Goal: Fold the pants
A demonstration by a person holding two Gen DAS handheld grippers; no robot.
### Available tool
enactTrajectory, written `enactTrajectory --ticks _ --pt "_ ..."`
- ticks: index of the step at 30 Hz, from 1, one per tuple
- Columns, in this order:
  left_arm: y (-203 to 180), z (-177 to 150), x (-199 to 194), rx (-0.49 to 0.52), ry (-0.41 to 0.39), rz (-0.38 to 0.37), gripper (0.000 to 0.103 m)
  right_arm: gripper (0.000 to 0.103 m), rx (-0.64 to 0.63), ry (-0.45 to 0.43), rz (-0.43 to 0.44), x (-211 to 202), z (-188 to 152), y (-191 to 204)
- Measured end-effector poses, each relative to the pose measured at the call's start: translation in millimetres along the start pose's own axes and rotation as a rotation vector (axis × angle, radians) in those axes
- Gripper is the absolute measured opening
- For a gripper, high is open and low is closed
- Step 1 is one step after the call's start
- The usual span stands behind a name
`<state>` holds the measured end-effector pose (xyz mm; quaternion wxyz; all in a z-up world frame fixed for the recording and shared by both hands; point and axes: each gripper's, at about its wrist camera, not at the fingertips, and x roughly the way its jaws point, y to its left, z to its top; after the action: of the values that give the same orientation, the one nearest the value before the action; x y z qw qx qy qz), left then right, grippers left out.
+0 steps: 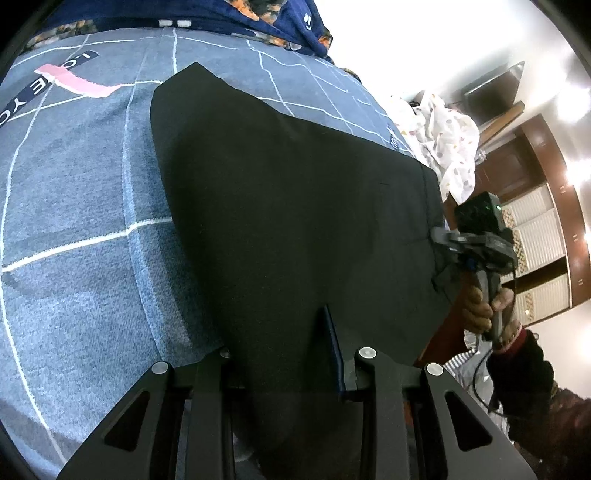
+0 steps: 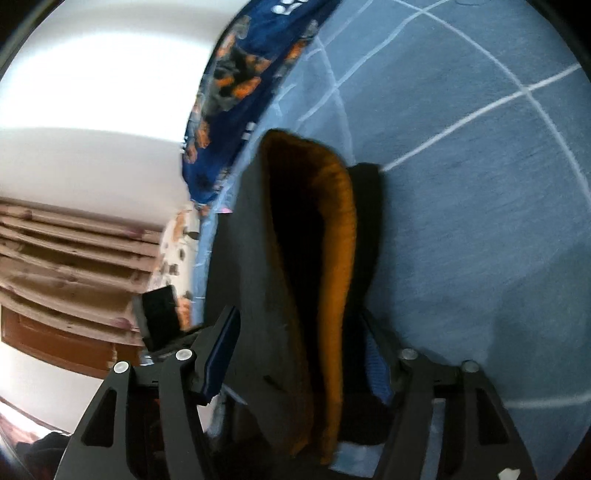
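The pants point(image 1: 295, 206) lie spread dark and flat on a bed covered by a blue-grey sheet with white grid lines point(image 1: 74, 206), one end reaching toward a patterned navy blanket point(image 1: 280, 18). The left hand-held gripper point(image 1: 295, 354) sits narrow over the near edge, with cloth running between its fingers; it looks pinched there, though the left finger is hidden under fabric. The right hand-held gripper point(image 2: 295, 354) (seen from the other camera at the pants' right edge) has its jaws partly apart, with a raised fold whose orange lining point(image 2: 332, 258) shows standing between them; the pads do not seem to press. I judge a lengthwise fold is being started. Next, the right side must close firmly on that edge before carrying it across.
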<state>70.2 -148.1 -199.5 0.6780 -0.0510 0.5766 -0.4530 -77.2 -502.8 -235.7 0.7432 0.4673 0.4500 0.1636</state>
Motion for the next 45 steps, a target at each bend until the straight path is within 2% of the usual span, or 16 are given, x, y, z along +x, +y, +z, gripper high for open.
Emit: enactTrajectory --ticks 1,4,8,11,14,24,33,39,41,43,44,45 --pt "0.0 -0.3 -0.4 0.006 0.001 0.001 0.029 0.039 0.002 0.016 -0.024 1.9 3.4 -2.8" --pt "1.4 0.8 -1.9 0.008 0.007 -0.010 0.029 0.041 -0.026 0.039 -0.034 2.9 5.0 -0.2" --pt "3.7 2.0 -3.3 0.001 0.004 -0.026 0.029 0.043 -0.039 0.024 -0.047 8.4 0.0 6.7" --pt "-3.5 -0.4 -3.5 0.018 -0.012 0.008 0.029 0.034 -0.048 0.010 -0.074 6.7 -3.0 7.3" --pt "-13.4 -0.4 -2.0 0.043 -0.025 0.068 0.029 0.031 -0.050 -0.023 -0.075 6.1 -6.4 7.3" --pt "-35.9 -3.8 -9.6 0.046 -0.087 0.165 0.021 0.026 0.095 -0.128 0.090 -3.6 -23.5 -2.4" --pt "-37.2 -15.8 -28.4 0.040 -0.123 0.218 0.019 0.025 0.152 -0.144 0.173 4.9 -40.5 11.1" --pt "-30.3 -18.0 -26.8 0.035 -0.099 0.206 0.019 0.026 0.128 -0.131 0.073 10.9 -41.9 7.4" --pt "-30.4 -17.1 -26.3 0.040 -0.092 0.205 0.020 0.033 0.095 -0.116 0.036 12.4 -38.7 11.1" --pt "-30.1 -16.7 -25.4 0.043 -0.081 0.208 0.022 0.042 0.084 -0.100 0.009 14.9 -35.2 10.9" --pt "-29.6 -16.2 -24.5 0.043 -0.076 0.210 0.025 0.042 0.075 -0.093 -0.005 17.0 -34.0 10.6" --pt "-28.8 -15.7 -22.5 0.045 -0.069 0.223 0.033 0.042 0.067 -0.086 -0.007 17.6 -35.0 10.6"
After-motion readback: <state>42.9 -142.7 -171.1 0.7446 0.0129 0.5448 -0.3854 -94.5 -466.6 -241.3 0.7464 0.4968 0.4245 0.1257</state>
